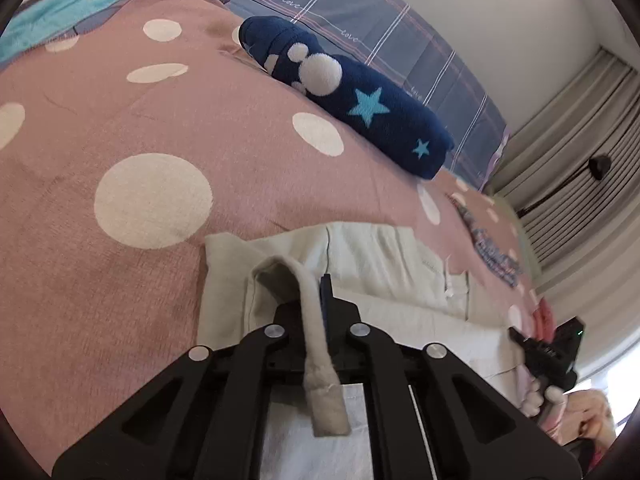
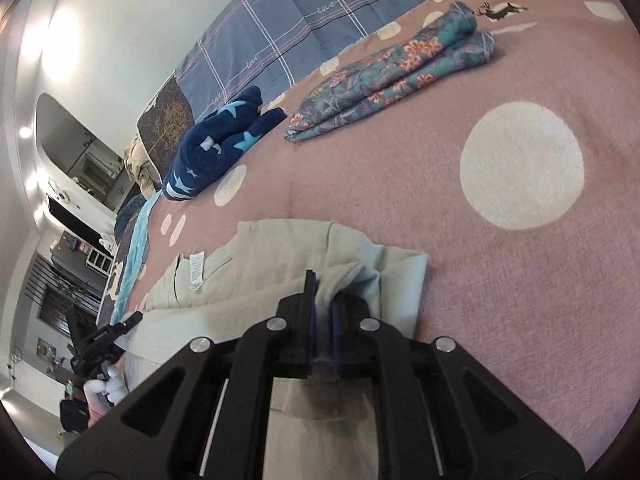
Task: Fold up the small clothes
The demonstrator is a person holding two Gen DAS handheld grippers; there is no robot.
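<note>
The pale garment (image 1: 384, 256) lies on the pink spotted bedspread (image 1: 120, 128), near its front edge, with both grippers clenched on its near hem. On the left, the left gripper (image 1: 316, 300) has a rolled edge of the cloth pinched between its fingers (image 1: 326, 296); that strip runs back over the gripper body toward the camera, and the rest of the garment spreads flat ahead and to the right of the fingers. Its white care label (image 2: 196, 270) shows on the upper layer. On the right, the right gripper (image 2: 322, 308) has a bunched fold clamped between its blue pads (image 2: 310, 300), and the garment's right corner lies just beyond the fingertips. Each gripper is held by a gloved hand (image 1: 548, 396).

Farther back on the bedspread, a rolled navy garment with stars (image 1: 360, 96) rests near the far edge, beside the plaid sheet (image 1: 360, 12). To its right lies a folded floral garment (image 2: 392, 68), well apart from the pale one.
</note>
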